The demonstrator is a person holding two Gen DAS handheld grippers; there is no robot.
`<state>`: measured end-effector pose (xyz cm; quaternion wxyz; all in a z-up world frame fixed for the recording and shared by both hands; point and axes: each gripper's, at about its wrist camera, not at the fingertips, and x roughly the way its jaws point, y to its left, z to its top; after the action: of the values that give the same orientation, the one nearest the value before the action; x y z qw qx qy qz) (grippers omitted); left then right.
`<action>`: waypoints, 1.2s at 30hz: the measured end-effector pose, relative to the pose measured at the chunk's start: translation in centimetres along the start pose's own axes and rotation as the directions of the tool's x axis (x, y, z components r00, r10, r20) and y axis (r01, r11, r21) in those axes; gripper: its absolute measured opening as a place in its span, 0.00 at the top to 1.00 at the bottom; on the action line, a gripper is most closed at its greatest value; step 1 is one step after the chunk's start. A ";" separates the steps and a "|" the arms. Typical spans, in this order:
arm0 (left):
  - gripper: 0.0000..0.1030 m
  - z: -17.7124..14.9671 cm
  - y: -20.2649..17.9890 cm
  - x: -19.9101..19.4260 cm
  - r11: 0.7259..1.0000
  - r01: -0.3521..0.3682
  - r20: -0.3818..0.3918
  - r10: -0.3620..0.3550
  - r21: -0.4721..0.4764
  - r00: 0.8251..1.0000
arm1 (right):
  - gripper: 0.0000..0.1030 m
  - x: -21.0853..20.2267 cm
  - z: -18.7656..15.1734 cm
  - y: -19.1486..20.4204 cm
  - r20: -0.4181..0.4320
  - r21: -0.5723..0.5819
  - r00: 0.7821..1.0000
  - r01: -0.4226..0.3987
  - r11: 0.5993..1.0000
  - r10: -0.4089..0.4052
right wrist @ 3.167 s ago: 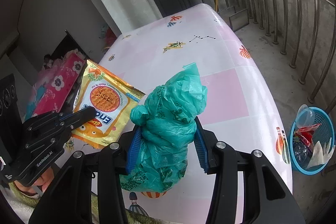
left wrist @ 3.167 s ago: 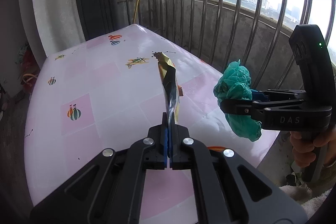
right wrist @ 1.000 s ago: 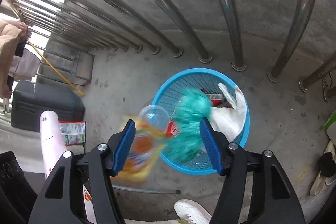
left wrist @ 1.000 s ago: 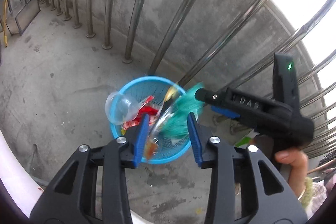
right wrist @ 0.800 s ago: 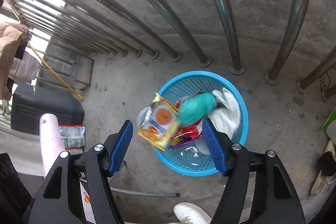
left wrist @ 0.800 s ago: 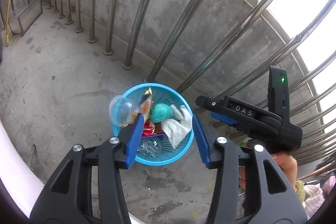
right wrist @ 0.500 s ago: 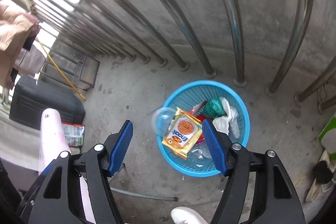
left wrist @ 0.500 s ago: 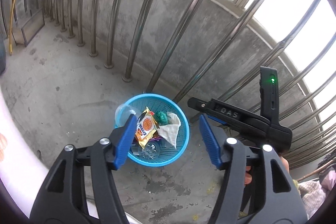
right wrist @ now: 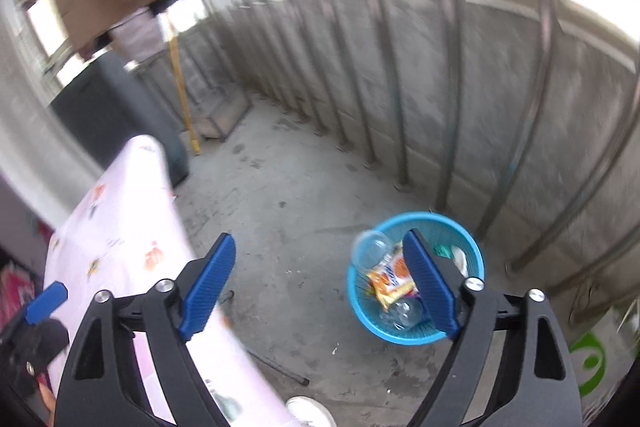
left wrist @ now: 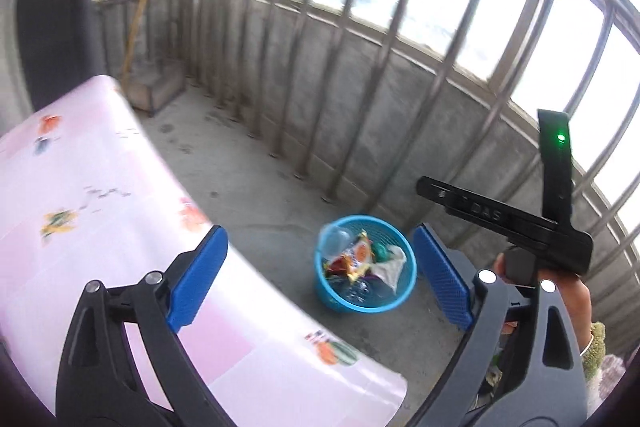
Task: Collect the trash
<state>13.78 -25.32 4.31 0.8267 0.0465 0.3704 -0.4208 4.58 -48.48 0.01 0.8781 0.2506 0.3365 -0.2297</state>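
Note:
A blue mesh trash basket [left wrist: 332, 301] stands on the concrete floor by the railing; it also shows in the right wrist view [right wrist: 472, 255]. In it lie the yellow snack wrapper [left wrist: 358, 255], the green plastic bag [left wrist: 382, 251], a white cloth [left wrist: 392, 267] and a clear plastic cup [left wrist: 335, 239]. The wrapper [right wrist: 390, 277] and cup [right wrist: 370, 247] show in the right wrist view too. My left gripper [left wrist: 320, 283] is open and empty, held high above the table edge. My right gripper [right wrist: 320, 283] is open and empty; it appears in the left wrist view [left wrist: 504, 217], right of the basket.
A pink patterned table [left wrist: 80, 187] fills the left side, also in the right wrist view [right wrist: 120, 227]. A metal railing on a concrete wall [left wrist: 360, 75] runs behind the basket. A dark cabinet [right wrist: 116, 107] and a yellow pole [right wrist: 182, 87] stand at the far end.
Both grippers let go of the wrapper and the green bag, which fell into the basket. Both views have since lifted and swung back toward the table, with the jaws wider open.

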 end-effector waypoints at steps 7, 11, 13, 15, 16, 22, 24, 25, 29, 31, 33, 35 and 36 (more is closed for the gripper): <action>0.10 -3.0 4.5 -8.3 0.929 -0.335 0.079 0.350 -0.157 0.933 | 0.10 -4.6 -2.0 8.2 0.055 -0.224 0.995 -0.071 0.972 0.085; 0.10 -5.7 6.8 -12.7 0.848 -0.464 0.098 0.500 -0.255 0.860 | 0.07 -6.7 -4.4 12.3 0.022 -0.335 0.985 -0.155 0.929 0.172; 0.10 -7.0 7.5 -14.3 0.820 -0.507 0.094 0.545 -0.264 0.833 | 0.07 -7.7 -5.8 14.3 0.006 -0.396 0.982 -0.173 0.902 0.190; 0.10 -8.8 8.2 -16.1 0.797 -0.540 0.095 0.580 -0.271 0.809 | 0.07 -8.4 -7.4 15.9 0.001 -0.455 0.981 -0.173 0.874 0.195; 0.10 -9.7 8.6 -16.9 0.781 -0.559 0.088 0.600 -0.278 0.795 | 0.06 -8.7 -8.1 16.5 -0.003 -0.479 0.981 -0.173 0.861 0.196; 0.10 -14.1 11.1 -19.7 0.734 -0.573 -0.011 0.612 -0.366 0.791 | 0.06 -9.4 -11.8 19.3 -0.003 -0.566 0.982 -0.157 0.809 0.189; 0.10 -15.2 11.5 -20.3 0.711 -0.571 -0.032 0.614 -0.410 0.789 | 0.06 -9.9 -12.6 19.8 0.021 -0.580 0.982 -0.142 0.802 0.189; 0.10 -15.7 11.7 -20.3 0.703 -0.565 -0.041 0.610 -0.431 0.791 | 0.06 -10.2 -13.0 19.9 0.036 -0.589 0.982 -0.131 0.797 0.187; 0.10 -16.9 11.4 -19.6 0.673 -0.584 -0.095 0.615 -0.454 0.783 | 0.06 -11.7 -14.4 20.3 0.081 -0.621 0.980 -0.091 0.778 0.179; 0.10 -17.4 11.0 -19.3 0.673 -0.599 -0.117 0.617 -0.433 0.778 | 0.06 -12.1 -14.8 20.2 0.072 -0.623 0.981 -0.096 0.776 0.179; 0.10 -17.6 11.0 -19.0 0.667 -0.620 -0.134 0.629 -0.413 0.766 | 0.06 -12.1 -15.5 19.8 0.049 -0.618 0.984 -0.103 0.779 0.169; 0.10 -17.7 10.6 -18.7 0.669 -0.629 -0.148 0.630 -0.396 0.763 | 0.06 -11.6 -16.3 19.1 0.020 -0.602 0.990 -0.101 0.792 0.141; 0.10 -17.7 10.5 -18.4 0.672 -0.631 -0.160 0.625 -0.388 0.764 | 0.06 -11.3 -16.8 18.8 0.001 -0.592 0.992 -0.098 0.800 0.123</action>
<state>4.43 0.47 1.09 0.9078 -0.0051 0.4187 -0.0211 -0.25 -21.38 2.48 0.9309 -0.0203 0.3585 -0.0669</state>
